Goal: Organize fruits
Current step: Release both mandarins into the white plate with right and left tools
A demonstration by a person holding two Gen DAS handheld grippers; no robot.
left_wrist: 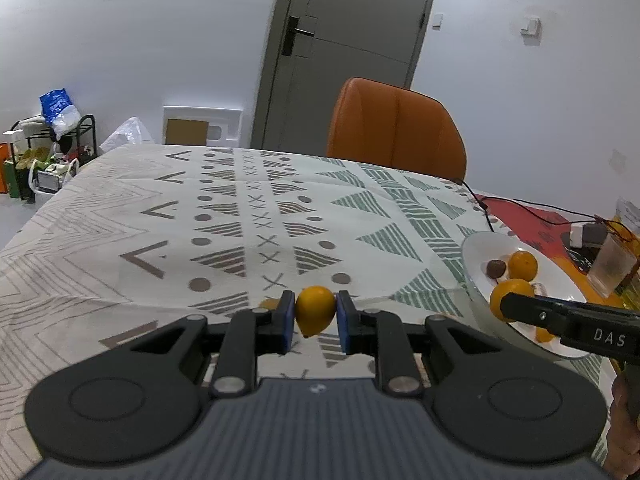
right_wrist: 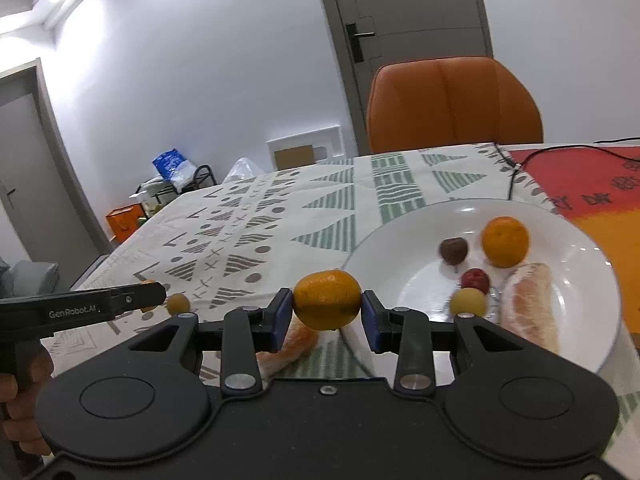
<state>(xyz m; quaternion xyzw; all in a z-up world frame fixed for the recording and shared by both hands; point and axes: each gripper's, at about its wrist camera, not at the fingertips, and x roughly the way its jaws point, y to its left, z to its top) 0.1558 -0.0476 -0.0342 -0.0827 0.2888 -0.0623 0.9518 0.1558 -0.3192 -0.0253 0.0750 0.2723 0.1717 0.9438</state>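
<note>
Two tools each grip one fruit. The left tool (left_wrist: 316,316) is closed on a yellow lemon (left_wrist: 315,311) above the patterned counter (left_wrist: 160,216). The right tool (right_wrist: 327,316) clamps an orange (right_wrist: 327,299) at the near left rim of the white plate (right_wrist: 400,248). Farther in, the plate holds a second orange (right_wrist: 505,241), small round fruits and a peeled pomelo piece (right_wrist: 530,308). Beyond stands an orange chair (right_wrist: 452,104).
</note>
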